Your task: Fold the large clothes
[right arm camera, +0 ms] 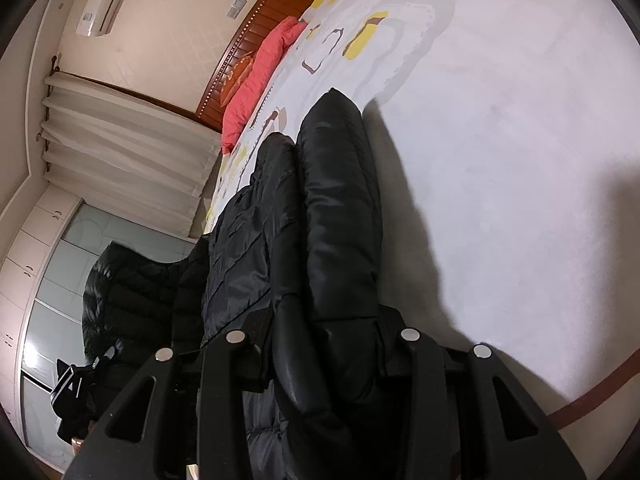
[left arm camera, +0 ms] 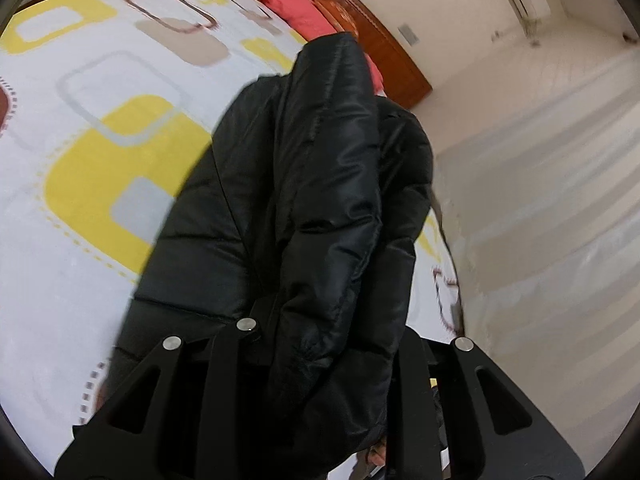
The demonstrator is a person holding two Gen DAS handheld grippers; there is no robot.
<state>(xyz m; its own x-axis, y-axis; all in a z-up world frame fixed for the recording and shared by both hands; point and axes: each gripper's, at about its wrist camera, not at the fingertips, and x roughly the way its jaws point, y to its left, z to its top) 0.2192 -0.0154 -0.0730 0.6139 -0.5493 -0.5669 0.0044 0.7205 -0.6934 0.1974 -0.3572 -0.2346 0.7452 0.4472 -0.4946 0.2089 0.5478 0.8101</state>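
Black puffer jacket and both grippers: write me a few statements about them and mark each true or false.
1. The left gripper is clamped on the black puffer jacket. True.
2. The right gripper is empty. False: it also grips folds of the jacket.
3. The bedsheet is plain blue. False: it is white with yellow and grey squares.
4. A coral-red pillow lies by the wooden headboard. True.
5. The jacket lies neatly folded. False: it hangs bunched from both grippers.

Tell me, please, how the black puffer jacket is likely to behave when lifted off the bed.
The black puffer jacket probably flops: it sags in folds from the left gripper. Its glossy shell looks slippery. Puffy quilting suggests it is light for its bulk.
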